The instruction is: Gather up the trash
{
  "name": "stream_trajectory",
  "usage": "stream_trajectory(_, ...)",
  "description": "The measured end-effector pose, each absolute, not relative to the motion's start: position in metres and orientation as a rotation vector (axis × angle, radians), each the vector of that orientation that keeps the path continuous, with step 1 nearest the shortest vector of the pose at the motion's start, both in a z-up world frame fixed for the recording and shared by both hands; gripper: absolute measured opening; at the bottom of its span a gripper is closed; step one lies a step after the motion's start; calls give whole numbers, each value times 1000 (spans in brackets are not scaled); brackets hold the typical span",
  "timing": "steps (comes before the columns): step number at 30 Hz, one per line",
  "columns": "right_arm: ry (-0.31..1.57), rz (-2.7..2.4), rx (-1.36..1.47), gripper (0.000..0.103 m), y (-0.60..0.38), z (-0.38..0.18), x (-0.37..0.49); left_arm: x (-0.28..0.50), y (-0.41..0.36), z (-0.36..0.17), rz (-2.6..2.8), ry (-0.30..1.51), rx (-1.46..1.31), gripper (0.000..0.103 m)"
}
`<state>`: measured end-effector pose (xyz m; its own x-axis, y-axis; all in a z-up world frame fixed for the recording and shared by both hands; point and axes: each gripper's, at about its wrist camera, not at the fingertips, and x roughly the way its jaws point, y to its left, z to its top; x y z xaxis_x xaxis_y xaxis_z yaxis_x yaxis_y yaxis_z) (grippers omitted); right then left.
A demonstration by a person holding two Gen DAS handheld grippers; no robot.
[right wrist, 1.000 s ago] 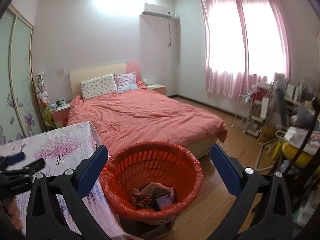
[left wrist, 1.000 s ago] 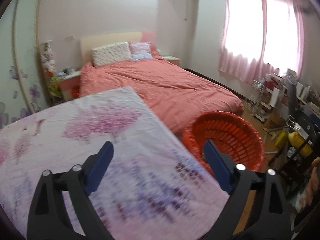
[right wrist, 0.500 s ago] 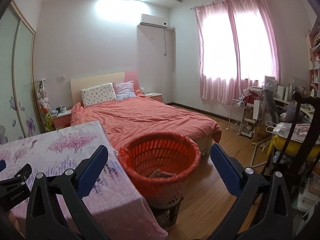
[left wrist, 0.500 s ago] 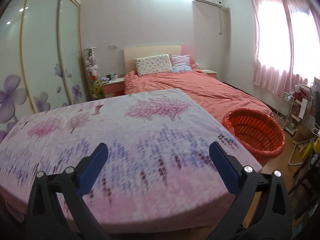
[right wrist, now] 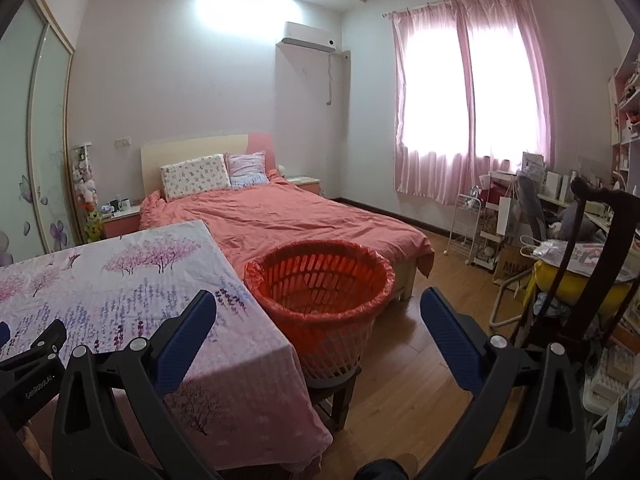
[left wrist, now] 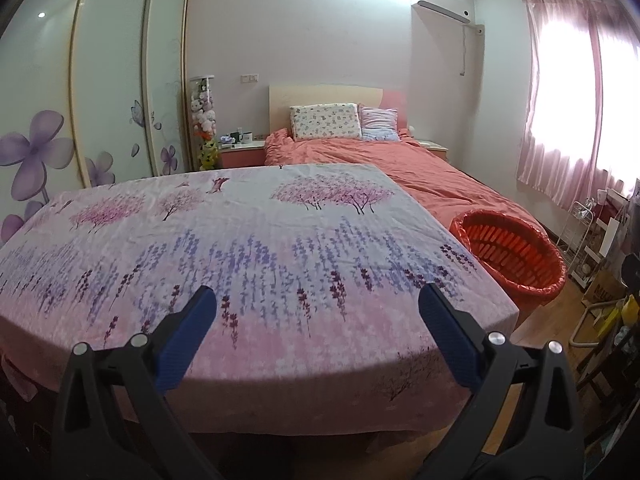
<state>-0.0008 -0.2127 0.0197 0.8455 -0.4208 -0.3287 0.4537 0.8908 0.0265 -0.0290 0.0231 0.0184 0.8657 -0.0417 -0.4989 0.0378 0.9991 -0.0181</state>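
An orange plastic basket lined with an orange bag [right wrist: 320,280] stands on a low stool beside the table's right edge; it also shows in the left wrist view [left wrist: 510,254]. Its contents are hidden from here. The table [left wrist: 240,248] wears a pink and purple floral cloth, with no trash visible on it. My left gripper [left wrist: 316,312] is open and empty above the table's near edge. My right gripper [right wrist: 318,316] is open and empty in front of the basket. The left gripper's body shows at the left in the right wrist view [right wrist: 32,356].
A bed with a coral cover [right wrist: 288,220] lies behind the table and basket. A cluttered rack and desk [right wrist: 520,220] stand at the right by the pink curtains. A dark chair back [right wrist: 592,264] is close at the right. Wardrobe doors [left wrist: 100,80] line the left wall.
Both grippers have pulled back and up from the basket. The left view swung left from the basket to the whole table. The basket now looks farther off and its contents are out of sight.
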Motion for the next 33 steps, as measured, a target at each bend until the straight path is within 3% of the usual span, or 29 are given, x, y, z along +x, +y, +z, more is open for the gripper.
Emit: stream_trajectory(33,429,-479,97,101,-199,-1,-7,-43,18,9,-55,546,-20,99)
